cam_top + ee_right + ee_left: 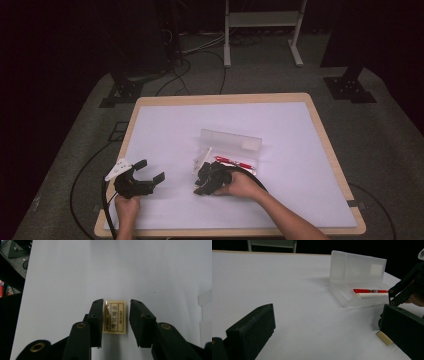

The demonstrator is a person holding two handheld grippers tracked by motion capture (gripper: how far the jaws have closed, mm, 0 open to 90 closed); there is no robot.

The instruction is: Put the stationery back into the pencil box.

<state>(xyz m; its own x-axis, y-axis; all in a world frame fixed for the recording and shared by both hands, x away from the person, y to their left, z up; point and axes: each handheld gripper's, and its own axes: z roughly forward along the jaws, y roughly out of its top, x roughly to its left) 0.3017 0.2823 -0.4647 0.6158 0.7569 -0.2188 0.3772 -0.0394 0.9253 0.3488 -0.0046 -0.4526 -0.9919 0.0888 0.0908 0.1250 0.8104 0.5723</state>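
Eraser (114, 317) lies flat on the counter (165, 130) near the open case (231, 147); the right claw (115, 317) straddles it, open, poised to pinch. The left claw (148, 172) waits open, empty.

The table (320, 130) fills the lower middle of the high view, its top white with a pale wood edge showing on all sides. Around it the floor (395, 150) is grey-green carpet. Black cables (80, 175) loop over the floor at lower left and run up toward the top centre. A white metal stand (227, 35) rises at the top centre, with a shelf between its two legs. Dark flat stand bases (348, 89) sit on the floor at upper right and upper left. Beyond the carpet the room is dark, and light falls mainly on the table.
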